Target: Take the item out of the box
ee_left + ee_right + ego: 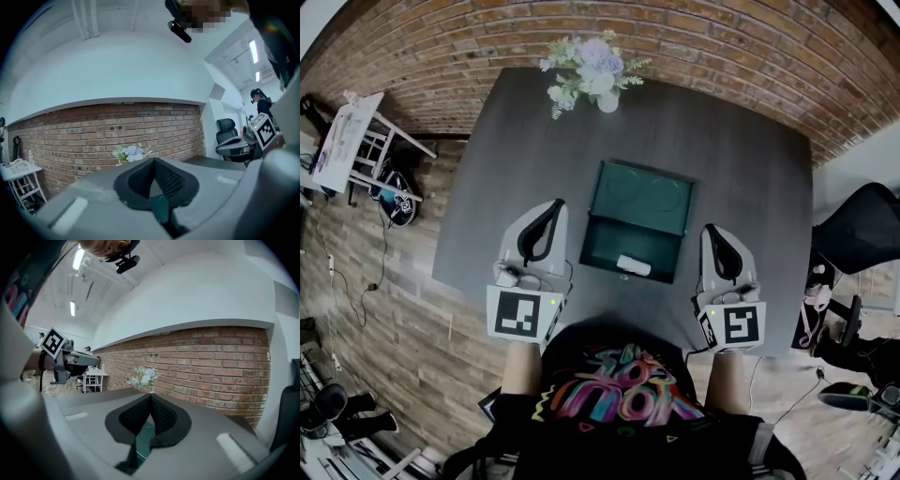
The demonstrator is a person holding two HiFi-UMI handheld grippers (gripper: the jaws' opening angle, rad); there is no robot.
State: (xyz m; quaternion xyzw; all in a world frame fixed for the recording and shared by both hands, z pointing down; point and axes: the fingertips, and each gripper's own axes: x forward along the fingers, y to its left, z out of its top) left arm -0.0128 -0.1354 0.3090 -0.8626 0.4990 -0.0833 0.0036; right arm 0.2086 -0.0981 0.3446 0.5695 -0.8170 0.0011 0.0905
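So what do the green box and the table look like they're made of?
Green box: likely rigid card or plastic, matte dark green; flat stiff lid, faint circular impressions.
Table: probably laminate or painted wood, matte dark grey; faint streaks, no glare.

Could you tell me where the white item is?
Head view: the white item lies in the near half of the green box, between left gripper and right gripper.

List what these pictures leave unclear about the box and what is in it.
- The white item: head view, too small to tell what it is.
- The box: both gripper views show only a green sliver; the shut jaws hide the rest.
- The lid: head view, faint round shapes inside, too small to make out.
- The table, near edge: head view, hidden by the person's body.
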